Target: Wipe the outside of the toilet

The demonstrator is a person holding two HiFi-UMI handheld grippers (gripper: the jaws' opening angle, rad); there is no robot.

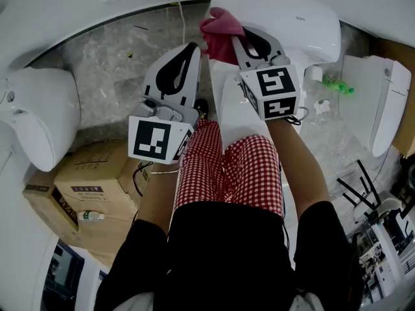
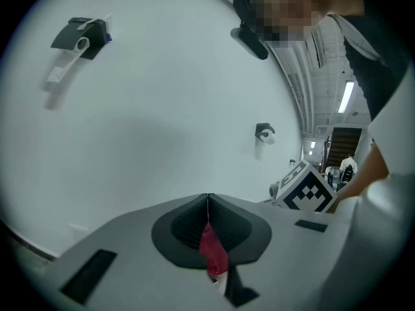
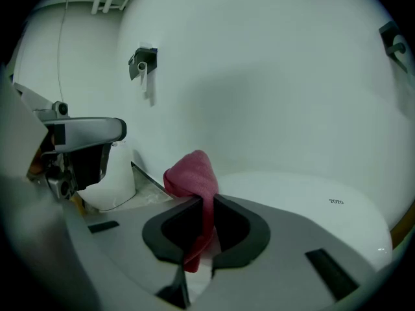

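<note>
Toilet (image 1: 305,31) sits far centre, cloth (image 1: 219,31) at its left edge; left gripper (image 1: 194,47) just left of right gripper (image 1: 238,41); cardboard boxes (image 1: 91,180) near left.

A cardboard box (image 1: 97,173) sits on the grey marble floor (image 1: 110,57). A small bottle (image 1: 91,216) lies on top of the box, and a second box (image 1: 45,203) touches its left side. Just beyond the box stands a white toilet (image 1: 39,118). Well to the right of the box lie a green plastic piece (image 1: 337,86) and another white fixture (image 1: 386,102).
</note>
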